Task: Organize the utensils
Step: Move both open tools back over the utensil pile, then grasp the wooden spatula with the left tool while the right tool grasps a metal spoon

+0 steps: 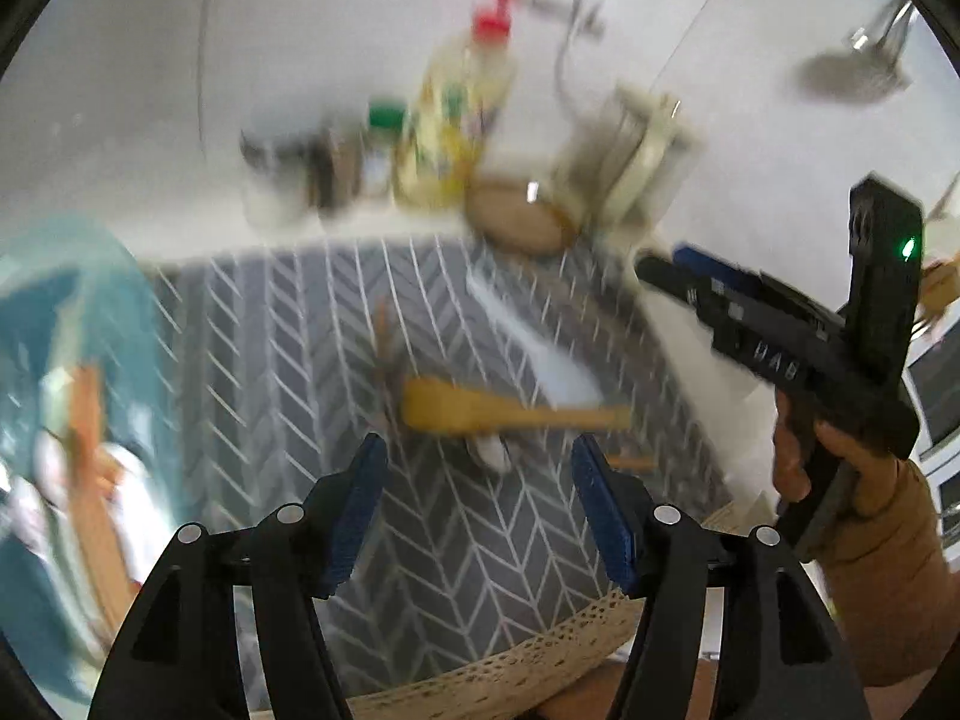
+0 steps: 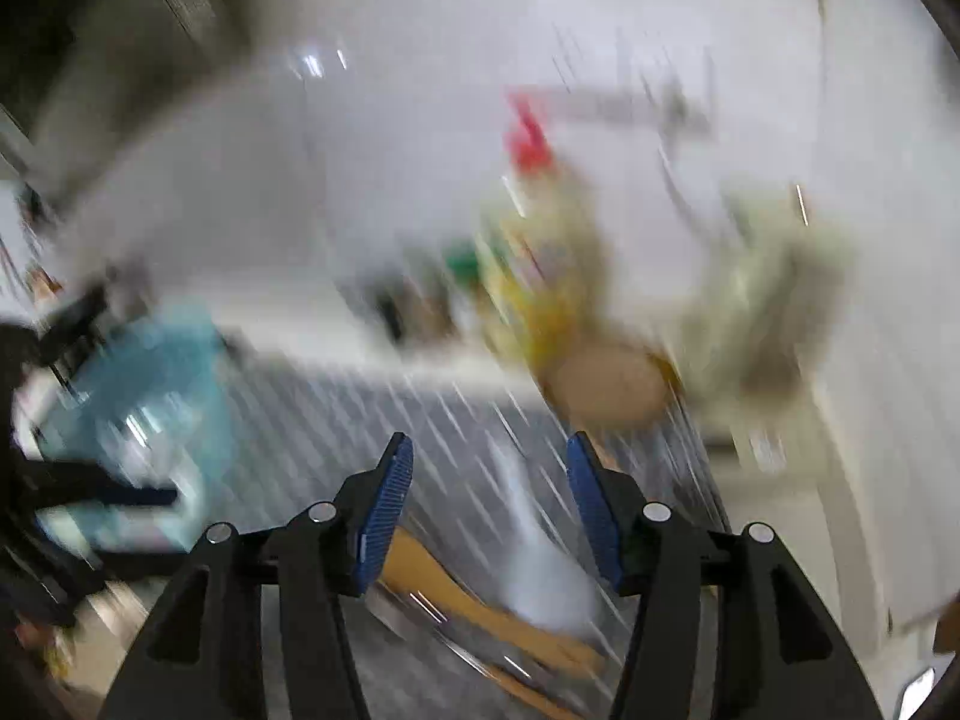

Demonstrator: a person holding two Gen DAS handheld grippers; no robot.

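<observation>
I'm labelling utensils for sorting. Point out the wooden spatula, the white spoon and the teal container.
wooden spatula (image 1: 444, 405), left wrist view, on its blade.
white spoon (image 1: 561, 375), left wrist view, on its bowl.
teal container (image 1: 129, 306), left wrist view, on its wall.

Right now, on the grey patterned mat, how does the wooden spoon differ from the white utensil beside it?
The wooden spoon is tan; the white utensil is pale, almost glossy. The wooden spoon lies roughly crosswise in the left wrist view, while the white utensil runs diagonally toward the back of the mat. The wooden spoon shows a broad, rounded bowl; blur hides what the white utensil's wider end is. Both lie loose on the mat, with neither held by a gripper.
</observation>
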